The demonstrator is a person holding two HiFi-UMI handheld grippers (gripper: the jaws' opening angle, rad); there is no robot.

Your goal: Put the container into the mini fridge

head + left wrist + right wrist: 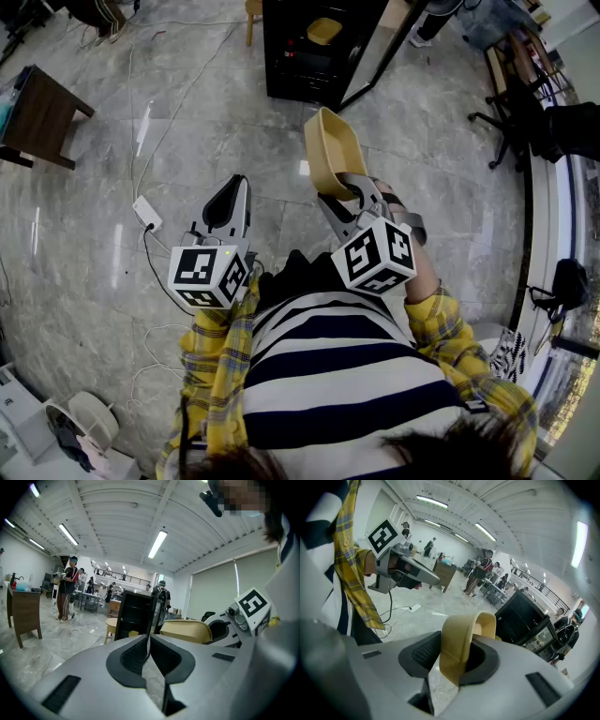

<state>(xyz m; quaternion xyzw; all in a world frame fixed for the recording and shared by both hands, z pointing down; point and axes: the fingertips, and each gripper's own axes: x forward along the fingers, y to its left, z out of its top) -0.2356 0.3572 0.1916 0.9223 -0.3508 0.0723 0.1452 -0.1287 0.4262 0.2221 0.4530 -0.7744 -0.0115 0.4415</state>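
The black mini fridge (300, 56) stands at the far side of the grey marble floor (246, 141), door swung open rightward, a yellow bowl (324, 31) on a shelf inside. Before it, the tan plastic container (333, 145) sits in the jaws of the right gripper (349, 187); the left gripper (232, 192) is beside it, leftward. A white power strip (147, 213) lies further left, a dark wooden side table (37, 112) far left.

Overhead, long white fluorescent ceiling tubes (157, 544) light the hall brightly and evenly. The glossy grey marble floor (94, 187) carries pale glare streaks. Both tongs views bend and darken at the rims, and my left tongs (149, 641) look soft up close.
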